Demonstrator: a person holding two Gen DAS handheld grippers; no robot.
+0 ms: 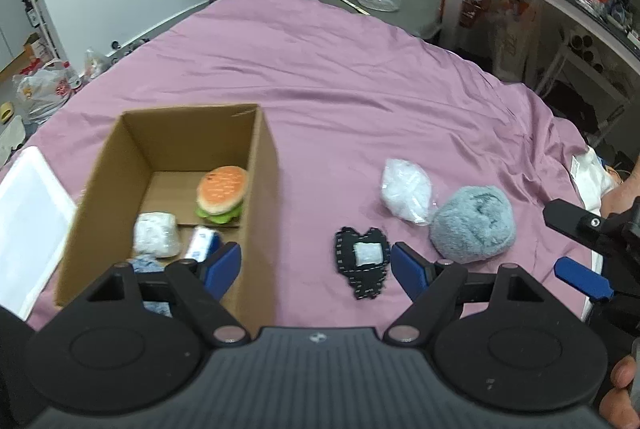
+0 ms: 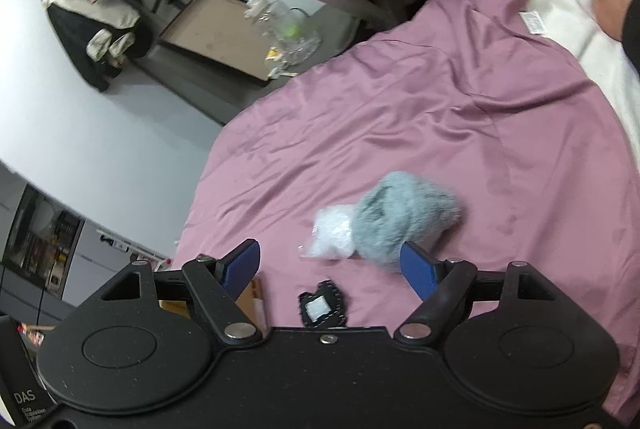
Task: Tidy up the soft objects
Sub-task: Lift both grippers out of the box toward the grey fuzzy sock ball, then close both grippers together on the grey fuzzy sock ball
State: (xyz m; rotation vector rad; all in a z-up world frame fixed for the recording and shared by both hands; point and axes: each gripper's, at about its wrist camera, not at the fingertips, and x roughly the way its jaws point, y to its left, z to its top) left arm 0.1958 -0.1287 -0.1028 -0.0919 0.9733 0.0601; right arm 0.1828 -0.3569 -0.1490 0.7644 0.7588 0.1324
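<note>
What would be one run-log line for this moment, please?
left gripper: open, empty | right gripper: open, empty | cardboard box: burger plush inside | bed: black heart, grey plush

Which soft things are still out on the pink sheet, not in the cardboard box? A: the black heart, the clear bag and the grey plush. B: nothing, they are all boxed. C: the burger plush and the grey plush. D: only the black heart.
A: the black heart, clear bag and grey plush lie on the sheet, right of the box.
</note>
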